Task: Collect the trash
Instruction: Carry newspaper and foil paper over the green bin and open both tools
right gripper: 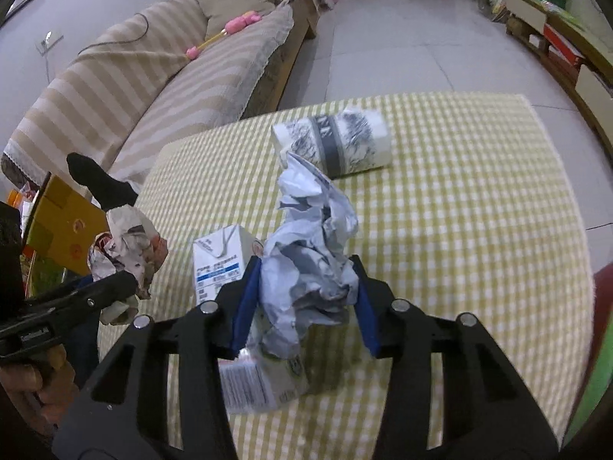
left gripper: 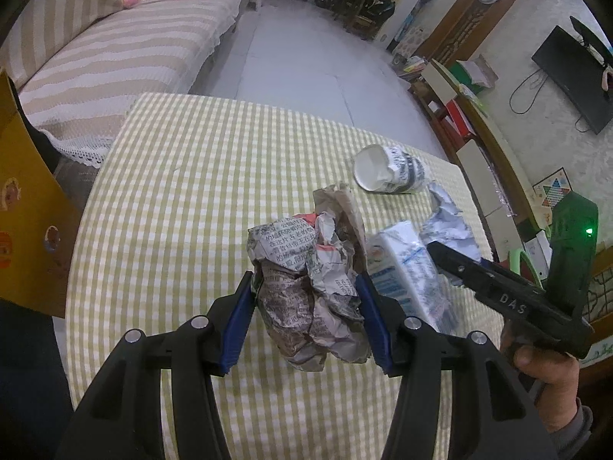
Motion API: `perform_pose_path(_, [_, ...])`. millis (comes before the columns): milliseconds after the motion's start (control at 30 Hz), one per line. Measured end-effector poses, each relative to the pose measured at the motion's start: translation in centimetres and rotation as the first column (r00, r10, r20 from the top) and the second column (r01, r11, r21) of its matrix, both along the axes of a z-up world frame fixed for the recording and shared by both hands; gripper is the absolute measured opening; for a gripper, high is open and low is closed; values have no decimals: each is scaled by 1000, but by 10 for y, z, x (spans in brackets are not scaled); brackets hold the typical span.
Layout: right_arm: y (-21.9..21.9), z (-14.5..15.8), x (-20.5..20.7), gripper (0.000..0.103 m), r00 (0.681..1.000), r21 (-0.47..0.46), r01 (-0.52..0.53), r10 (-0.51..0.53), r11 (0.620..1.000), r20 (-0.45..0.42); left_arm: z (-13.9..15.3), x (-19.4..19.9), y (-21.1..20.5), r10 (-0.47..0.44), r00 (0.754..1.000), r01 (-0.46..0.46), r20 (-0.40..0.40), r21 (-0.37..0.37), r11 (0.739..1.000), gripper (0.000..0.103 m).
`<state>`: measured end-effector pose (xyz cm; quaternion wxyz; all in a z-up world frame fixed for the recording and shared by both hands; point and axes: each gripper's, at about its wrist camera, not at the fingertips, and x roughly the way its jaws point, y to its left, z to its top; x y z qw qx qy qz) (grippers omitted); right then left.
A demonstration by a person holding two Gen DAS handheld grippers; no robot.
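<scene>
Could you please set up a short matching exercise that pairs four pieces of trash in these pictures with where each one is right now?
Things:
1. crumpled newspaper ball
2. crumpled white paper
3. milk carton
4. paper cup

Places:
A. lying on its side on the checked tablecloth, far from both claws
B. between the pads of the left claw
C. lying on the cloth just below and left of the right claw
D. between the pads of the right claw

Pairs: 1-B, 2-D, 3-C, 4-A

2 close downward claw views, shared checked table (left gripper: 161,191)
</scene>
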<state>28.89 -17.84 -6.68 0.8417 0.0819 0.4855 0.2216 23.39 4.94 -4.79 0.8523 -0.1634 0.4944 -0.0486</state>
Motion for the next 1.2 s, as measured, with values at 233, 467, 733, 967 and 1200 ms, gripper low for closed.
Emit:
perform_pose_path(233, [-32,32,-31,44,998,-16,30,-29,999,56,24,-17,-15,-26,999,26,40,1,1000,50])
perform_pose_path(467, [-64,53,-65,44,993,-26,77,-75,997,90,56,-33,-43,-72,993,71,91,13,997,50])
perform_pose_path(733, [-100,69,-91,44,983,-15,136,-134,991,123,77,-48,-74,-127,985,123,121,35,992,50])
perform_pose_path(967, [-131,77,-100,44,972,-3,194,-191,981,138,86,-48,-111,-178,976,174,127,45,984,50])
perform_pose_path(1200, [-162,81,-104,44,960,-5,242,-239,970,143,92,-35,-153,-241,960,237,140,46,971,50])
